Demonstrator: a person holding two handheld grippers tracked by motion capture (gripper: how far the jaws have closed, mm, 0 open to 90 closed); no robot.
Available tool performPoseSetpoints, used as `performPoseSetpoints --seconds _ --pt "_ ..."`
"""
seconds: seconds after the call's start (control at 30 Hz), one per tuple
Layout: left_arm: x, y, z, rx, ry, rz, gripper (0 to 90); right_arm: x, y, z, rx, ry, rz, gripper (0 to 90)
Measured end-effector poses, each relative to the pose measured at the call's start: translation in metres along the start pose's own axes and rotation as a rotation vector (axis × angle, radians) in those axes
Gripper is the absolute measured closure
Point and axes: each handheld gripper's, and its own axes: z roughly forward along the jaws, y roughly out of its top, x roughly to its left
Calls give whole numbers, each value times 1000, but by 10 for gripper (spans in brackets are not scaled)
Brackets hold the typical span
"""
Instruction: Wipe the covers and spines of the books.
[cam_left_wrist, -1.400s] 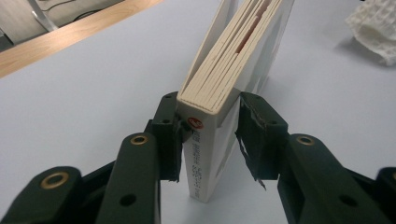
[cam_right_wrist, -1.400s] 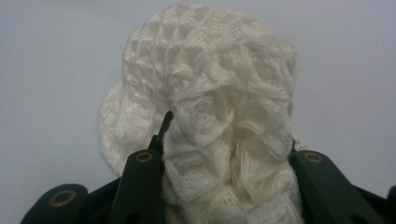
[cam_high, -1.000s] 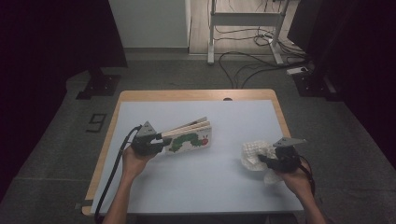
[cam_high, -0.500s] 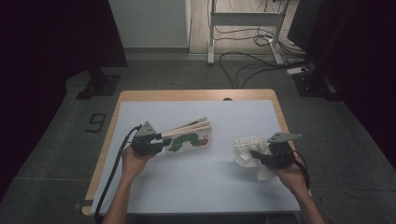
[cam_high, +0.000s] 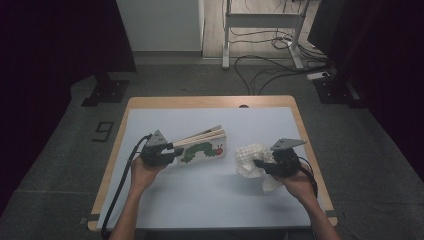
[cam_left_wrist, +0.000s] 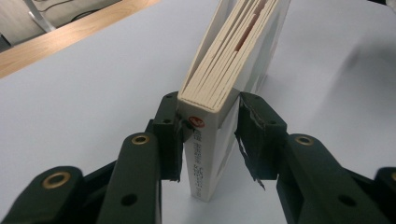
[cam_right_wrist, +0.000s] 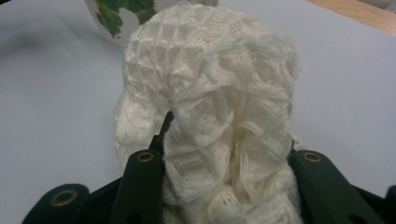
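Board book (cam_high: 202, 149): caterpillar cover, left fingers (cam_left_wrist: 208, 128) clamp spine | white waffle cloth (cam_right_wrist: 210, 107): right fingers clamped

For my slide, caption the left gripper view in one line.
Left gripper clamps the spine end of a board book standing on edge on the pale blue table.

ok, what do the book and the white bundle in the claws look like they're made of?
Book: thick cream board pages, probably cardboard, seen as stiff stacked edges; the printed caterpillar cover looks smooth, possibly coated. White cloth: soft open-weave textile, likely cotton or similar, matte, with a waffle-like mesh and loose fuzzy threads; the fibre itself can't be told from the look.
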Motion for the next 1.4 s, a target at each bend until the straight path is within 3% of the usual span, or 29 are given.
performPoseSetpoints --seconds 0.67,1.4 --pt "0 0 -1 5 0 11 627 43 37 45 1 117 -86 603" --pt "0 0 -1 6 1 12 628 91 66 93 14 213 -171 603"
